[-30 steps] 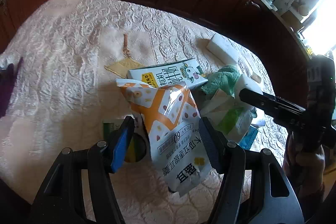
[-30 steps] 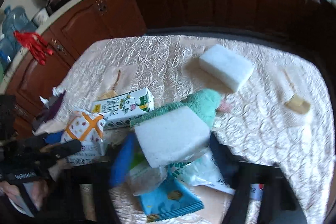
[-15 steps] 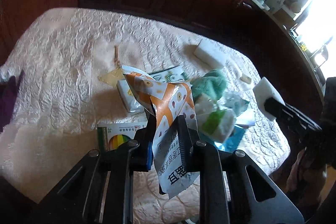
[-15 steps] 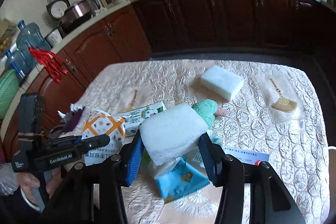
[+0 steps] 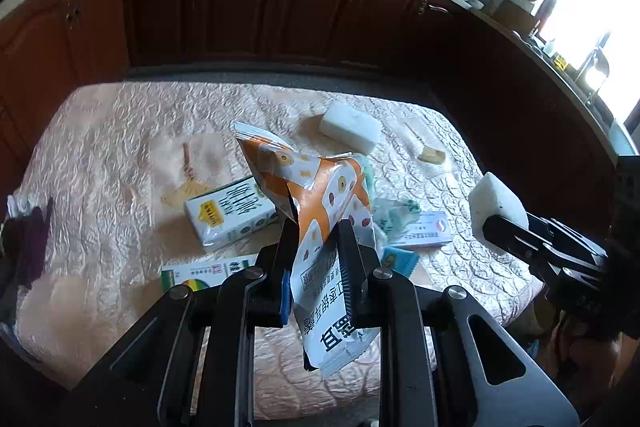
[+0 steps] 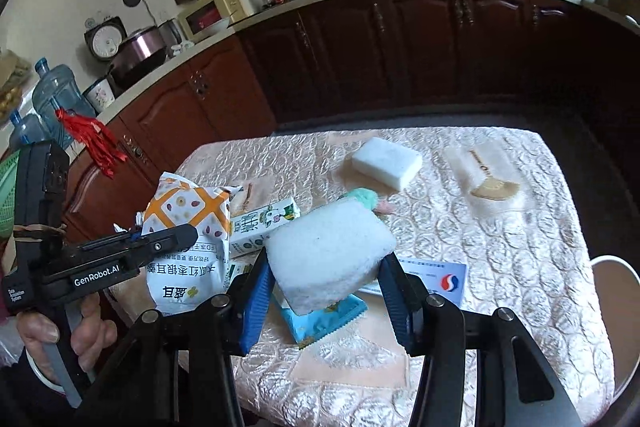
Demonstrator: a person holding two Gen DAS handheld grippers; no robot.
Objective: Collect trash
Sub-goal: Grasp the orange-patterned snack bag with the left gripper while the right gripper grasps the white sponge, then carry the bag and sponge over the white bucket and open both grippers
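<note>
Kitchen: dark wood cabinets wrap round behind, pots on the stove up top, bright window off to the right.
Tabletop (image 5: 100, 163): quilted cream cover with trash scattered around the middle.
Left hand-held gripper (image 5: 316, 243): clamped tight on an orange-and-white snack bag (image 5: 320, 195), which is off the tabletop and sticks up between the fingers, its printed end hanging below them. Its jaws have just been closing on that bag. From the right camera you can see a hand (image 6: 60, 339) wrapped round its handle.
Under the bag: a milk carton (image 5: 228, 215) lies flat on its side, with a green-edged box (image 5: 200, 273) just in front of it.
Middle: a blue wrapper (image 6: 324, 319) and a white card box (image 6: 436, 281) are lying flat; the teal fluffy thing (image 6: 362, 195) is mostly hidden.
Right hand-held gripper (image 6: 324, 281): part-way open, pads pressed on both sides of a white foam block (image 6: 330, 253), held above the tabletop. The jaws have just been closing a bit on it.
Far side: a second foam block (image 6: 387, 163) sits alone, well apart from the pile.
</note>
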